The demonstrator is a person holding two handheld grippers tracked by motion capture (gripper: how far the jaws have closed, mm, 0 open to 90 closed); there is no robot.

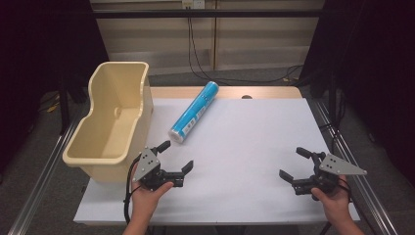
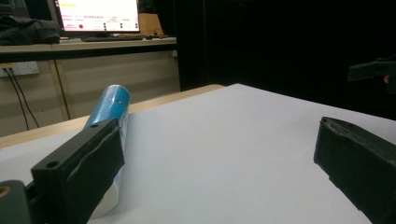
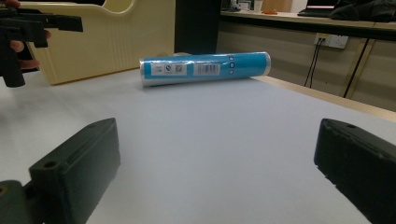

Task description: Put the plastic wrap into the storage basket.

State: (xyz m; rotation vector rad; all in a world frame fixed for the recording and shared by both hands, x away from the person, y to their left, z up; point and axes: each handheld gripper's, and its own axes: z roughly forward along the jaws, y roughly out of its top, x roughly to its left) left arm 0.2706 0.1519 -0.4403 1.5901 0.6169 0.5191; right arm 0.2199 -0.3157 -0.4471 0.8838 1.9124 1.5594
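Note:
A blue cylindrical roll [image 1: 194, 111] with a white printed label lies on its side on the white sheet, running diagonally from the back toward the left front. My left gripper [image 1: 176, 156] rests just in front of the roll's near end, jaws wide apart and holding nothing; in the left gripper view the roll [image 2: 111, 108] lies behind the left jaw. My right gripper [image 1: 294, 163] stands open at the table's right front, far from the roll [image 3: 205, 68], which shows sideways in the right gripper view.
A tall cream plastic bin [image 1: 110, 123] stands at the left edge of the table, open side up, right beside the roll. The white sheet [image 1: 244, 142] covers most of the table. Desks and a monitor [image 2: 98, 15] stand beyond.

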